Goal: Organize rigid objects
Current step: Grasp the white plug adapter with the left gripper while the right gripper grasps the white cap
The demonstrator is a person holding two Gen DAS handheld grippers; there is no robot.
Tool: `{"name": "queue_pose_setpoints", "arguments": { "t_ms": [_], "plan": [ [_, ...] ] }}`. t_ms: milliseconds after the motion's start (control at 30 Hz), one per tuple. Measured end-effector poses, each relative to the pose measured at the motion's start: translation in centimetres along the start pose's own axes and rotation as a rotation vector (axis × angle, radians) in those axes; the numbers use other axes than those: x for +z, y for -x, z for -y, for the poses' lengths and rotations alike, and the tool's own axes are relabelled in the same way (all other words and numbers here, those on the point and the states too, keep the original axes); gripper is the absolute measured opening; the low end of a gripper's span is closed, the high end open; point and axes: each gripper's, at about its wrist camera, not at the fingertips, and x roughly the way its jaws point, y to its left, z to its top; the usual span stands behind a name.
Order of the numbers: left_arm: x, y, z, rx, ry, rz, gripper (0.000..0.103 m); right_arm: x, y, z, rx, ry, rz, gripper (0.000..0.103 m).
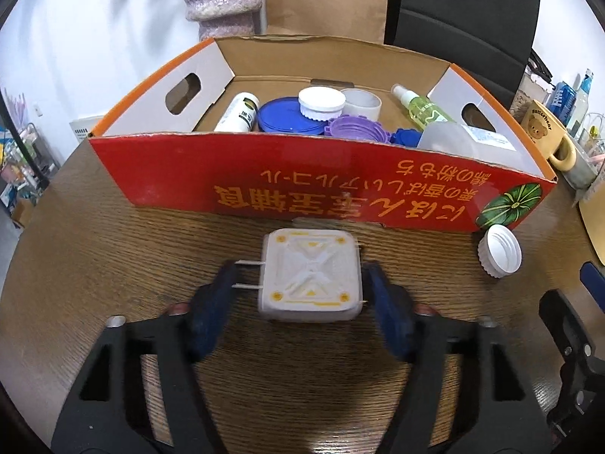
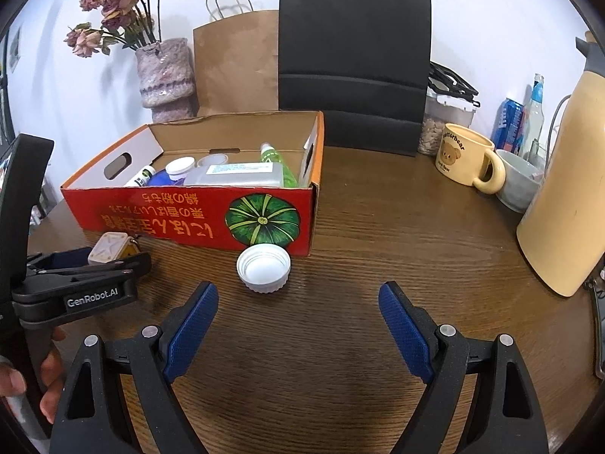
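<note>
A white square plug adapter (image 1: 310,272) with two metal prongs lies on the wooden table just in front of the red cardboard box (image 1: 302,174). My left gripper (image 1: 300,276) is shut on it: one blue pad meets the prong tips, the other its opposite side. In the right wrist view the same adapter (image 2: 107,250) sits between the left gripper's fingers (image 2: 75,261). A white screw cap (image 2: 263,268) lies open side up by the box's corner (image 2: 170,212). My right gripper (image 2: 298,289) stands open just short of the cap, with nothing between its pads. The box holds several lids and bottles.
A bear mug (image 2: 465,159), a grey bowl (image 2: 518,178) and a tall cream thermos jug (image 2: 559,196) stand at the right. A black bag (image 2: 355,56), a brown paper bag (image 2: 238,60) and a vase of dried flowers (image 2: 166,75) stand behind the box. A person's hand (image 2: 49,370) shows at lower left.
</note>
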Motion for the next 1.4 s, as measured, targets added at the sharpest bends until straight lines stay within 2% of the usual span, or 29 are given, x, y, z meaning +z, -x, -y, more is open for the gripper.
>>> {"name": "queue_pose_setpoints", "arguments": {
  "t_ms": [733, 1400],
  "plan": [
    [-0.1, 3.6, -0.5, -0.054, -0.070, 0.101, 0.061, 0.1, -0.6, -0.3, 0.000, 0.008, -0.026, 0.091],
    [1.1, 4.9, -4.6, -0.064, -0.052, 0.154, 0.061, 1.8, -5.9, -2.5, -0.037, -0.002, -0.178, 0.091]
  ]
}}
